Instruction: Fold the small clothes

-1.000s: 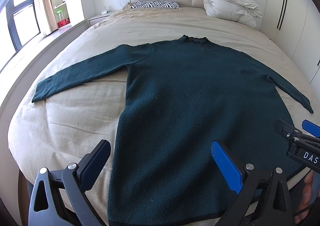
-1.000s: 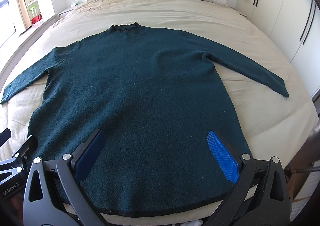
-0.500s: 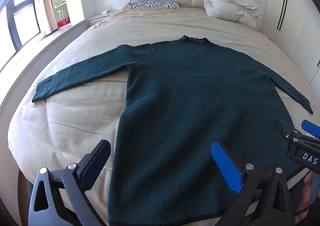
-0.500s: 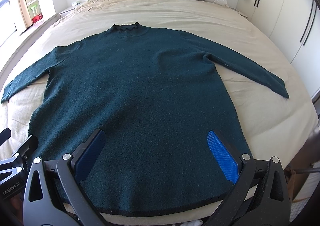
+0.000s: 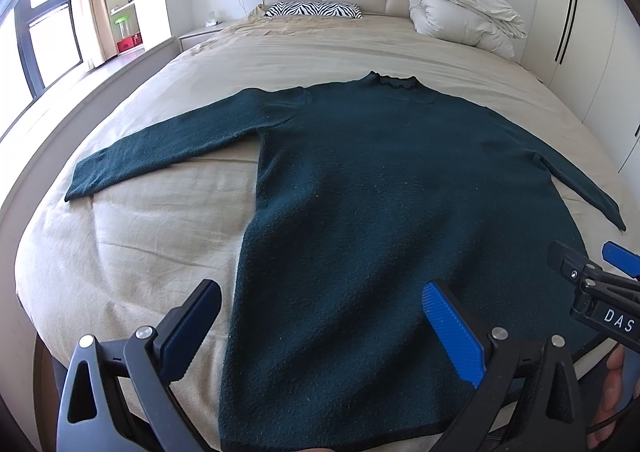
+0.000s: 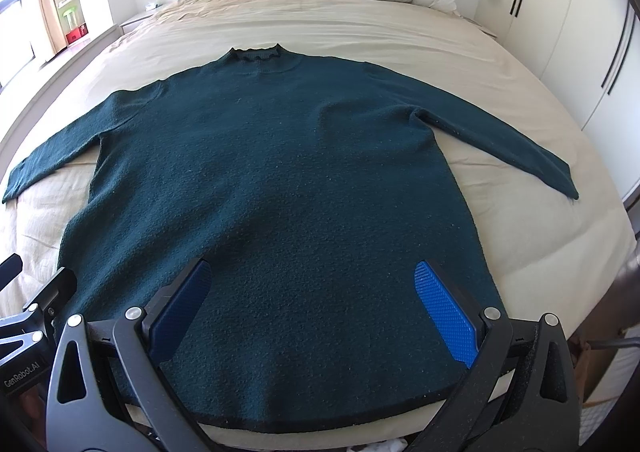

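A dark green long-sleeved sweater [image 5: 380, 191] lies flat and face up on the bed, collar toward the headboard, both sleeves spread out to the sides; it also shows in the right wrist view [image 6: 280, 179]. My left gripper [image 5: 320, 324] is open and empty, held above the hem's left part. My right gripper [image 6: 312, 300] is open and empty, held above the hem's middle. The right gripper also shows at the right edge of the left wrist view [image 5: 592, 276].
The bed has a beige sheet [image 5: 132, 244]. A zebra-print pillow [image 5: 314, 9] and a folded white duvet [image 5: 460, 7] lie at the headboard. A window and shelves are at the left, white wardrobe doors [image 6: 560, 11] at the right.
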`<state>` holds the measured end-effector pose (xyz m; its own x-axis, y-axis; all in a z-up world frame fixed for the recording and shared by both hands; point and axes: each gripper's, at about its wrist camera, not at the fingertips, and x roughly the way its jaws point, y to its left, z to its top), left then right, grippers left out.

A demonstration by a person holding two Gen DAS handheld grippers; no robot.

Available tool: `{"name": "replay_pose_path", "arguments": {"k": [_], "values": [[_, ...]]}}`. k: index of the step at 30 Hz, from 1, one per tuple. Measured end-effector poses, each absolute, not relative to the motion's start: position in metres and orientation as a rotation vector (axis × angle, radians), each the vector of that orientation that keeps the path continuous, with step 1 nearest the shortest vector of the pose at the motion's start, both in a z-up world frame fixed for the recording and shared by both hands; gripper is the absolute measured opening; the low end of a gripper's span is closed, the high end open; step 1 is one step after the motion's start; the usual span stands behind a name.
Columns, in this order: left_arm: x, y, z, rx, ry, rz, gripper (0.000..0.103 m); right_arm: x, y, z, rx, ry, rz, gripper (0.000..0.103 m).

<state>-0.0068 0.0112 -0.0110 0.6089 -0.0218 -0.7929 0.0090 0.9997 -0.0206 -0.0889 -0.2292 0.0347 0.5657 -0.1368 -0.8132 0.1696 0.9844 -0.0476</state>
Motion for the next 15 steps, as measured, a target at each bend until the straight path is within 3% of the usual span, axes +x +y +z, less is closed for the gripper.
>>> {"name": "replay_pose_path", "arguments": {"k": [10,15], "values": [[-0.001,0.028,-0.016,-0.103,0.949,-0.057,0.103,-0.086,-0.229,0.032,0.052,0.955,-0.170,0.103],[0.010,0.076,-0.015,-0.329,0.966,-0.089,0.103,-0.078,-0.227,0.035,0.117,0.934,-0.081,0.103]]}}
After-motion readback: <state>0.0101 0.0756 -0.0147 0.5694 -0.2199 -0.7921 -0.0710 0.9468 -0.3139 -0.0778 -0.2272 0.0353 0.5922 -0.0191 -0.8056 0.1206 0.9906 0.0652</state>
